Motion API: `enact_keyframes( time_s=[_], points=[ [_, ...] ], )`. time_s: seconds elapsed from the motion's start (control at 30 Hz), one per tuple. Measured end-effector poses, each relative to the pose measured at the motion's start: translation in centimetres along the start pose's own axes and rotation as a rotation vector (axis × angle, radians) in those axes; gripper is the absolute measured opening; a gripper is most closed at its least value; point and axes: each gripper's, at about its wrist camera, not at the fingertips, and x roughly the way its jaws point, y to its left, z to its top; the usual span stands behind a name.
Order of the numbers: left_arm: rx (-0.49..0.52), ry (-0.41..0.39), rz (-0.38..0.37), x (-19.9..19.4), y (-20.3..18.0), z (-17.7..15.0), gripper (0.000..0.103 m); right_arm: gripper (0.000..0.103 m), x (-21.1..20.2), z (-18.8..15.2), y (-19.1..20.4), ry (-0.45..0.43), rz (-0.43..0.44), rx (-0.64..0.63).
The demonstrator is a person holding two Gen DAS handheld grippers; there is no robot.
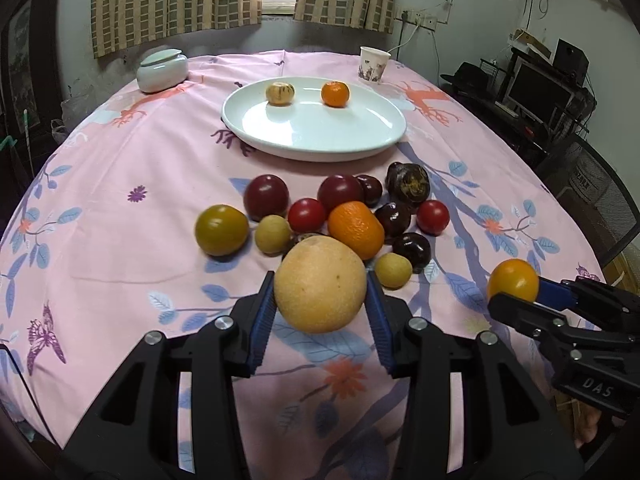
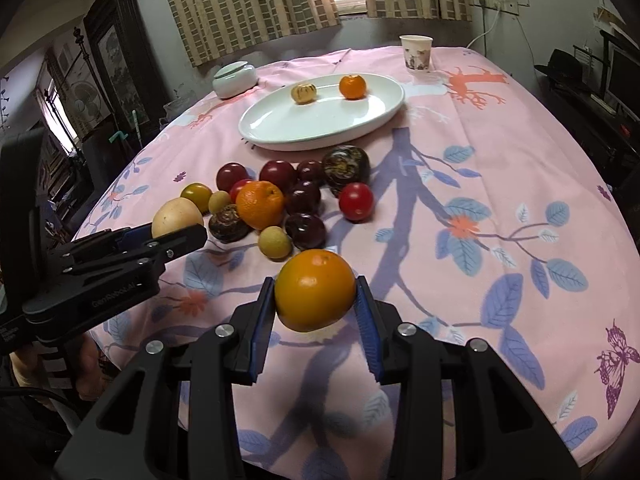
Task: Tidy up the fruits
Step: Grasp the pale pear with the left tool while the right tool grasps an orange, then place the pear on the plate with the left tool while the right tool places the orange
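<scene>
My left gripper [image 1: 320,300] is shut on a large pale yellow fruit [image 1: 320,284] and holds it above the cloth, near the pile of fruit [image 1: 352,212]. My right gripper [image 2: 316,300] is shut on an orange-yellow fruit [image 2: 315,290], also lifted; it shows at the right in the left wrist view [image 1: 513,280]. The pile holds dark red plums, red tomatoes, an orange [image 2: 260,205], small tan fruits and a green-yellow one [image 1: 221,230]. The white oval plate [image 1: 320,132] behind it holds a pale striped fruit [image 1: 280,93] and a small orange [image 1: 335,93].
A round table carries a pink flowered cloth [image 2: 500,184]. A white lidded jar [image 1: 162,70] stands at the back left, a paper cup [image 1: 373,64] at the back right. A desk with a monitor [image 1: 536,92] and a chair stand to the right.
</scene>
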Motion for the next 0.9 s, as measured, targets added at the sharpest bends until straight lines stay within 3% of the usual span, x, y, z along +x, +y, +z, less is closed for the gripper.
enact_keyframes(
  time_s=[0.3,0.43,0.53,0.67,0.9],
  points=[
    [0.008,0.008,-0.037,-1.3,1.9,2.9,0.044,0.040,0.1,2.9,2.0,-0.013,0.028,-0.065],
    [0.021,0.027,-0.081,-1.0,2.5,6.3,0.044,0.040,0.6,5.6,2.8,-0.017,0.040,-0.109],
    [0.028,0.027,-0.060,0.0,2.8,9.8,0.044,0.040,1.3,8.8,3.1,-0.028,0.034,-0.135],
    [0.031,0.005,0.009,2.4,3.1,15.3,0.044,0.040,3.3,13.5,3.5,-0.040,0.023,-0.174],
    [0.013,0.086,0.026,9.6,4.2,22.3,0.044,0.040,9.0,20.9,2.0,0.002,-0.004,-0.177]
  ],
)
